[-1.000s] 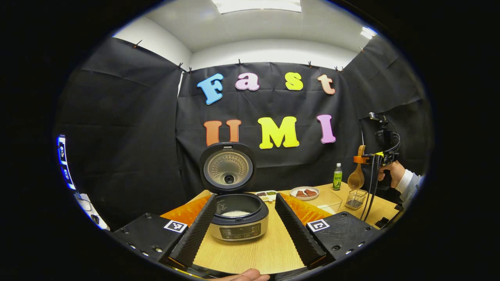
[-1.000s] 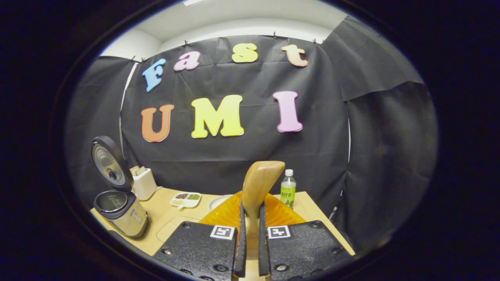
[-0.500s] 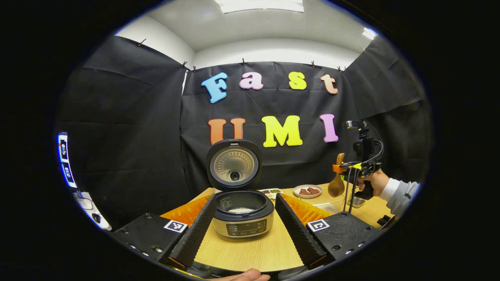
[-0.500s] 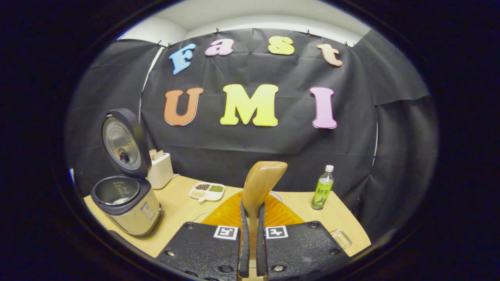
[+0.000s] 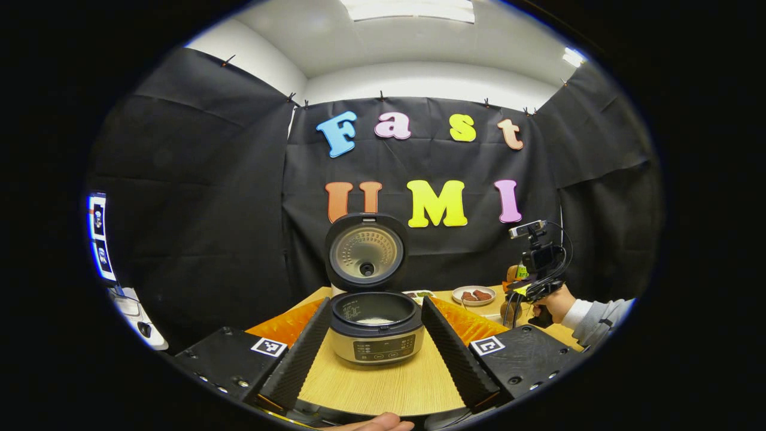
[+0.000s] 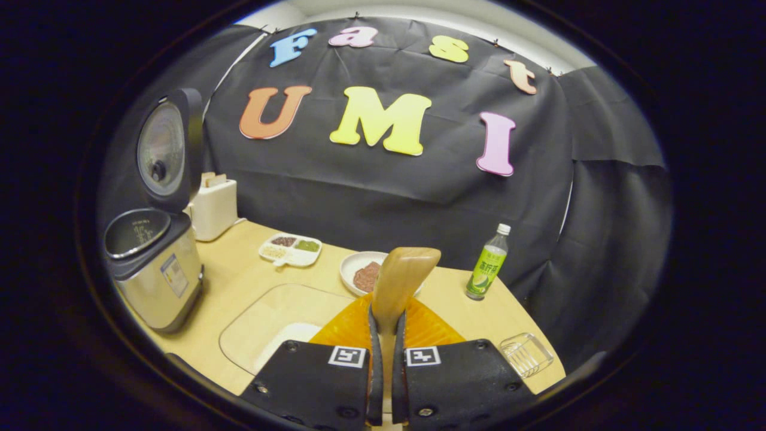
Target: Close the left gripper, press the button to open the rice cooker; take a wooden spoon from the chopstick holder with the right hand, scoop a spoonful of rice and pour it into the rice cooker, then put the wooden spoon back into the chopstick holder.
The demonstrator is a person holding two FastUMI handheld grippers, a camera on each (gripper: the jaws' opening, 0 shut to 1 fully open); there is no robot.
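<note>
Rice cooker (image 5: 376, 320) lid's up on the bench, left claw (image 5: 376, 353) spread wide w/ nothing in it. Right claw (image 6: 383, 359) clamped on the wooden spoon (image 6: 402, 282), over the clear rice bowl (image 6: 272, 320). Scoop step; next it needs to dip in.

In the right gripper view, we see the right gripper (image 6: 383, 371) clamped on a wooden spoon (image 6: 402, 281), whose end rises between the fingers. Below it on the table (image 6: 239, 281) lies a clear container (image 6: 269, 326) with white rice. The rice cooker (image 6: 152, 263) stands at left, lid up.
</note>
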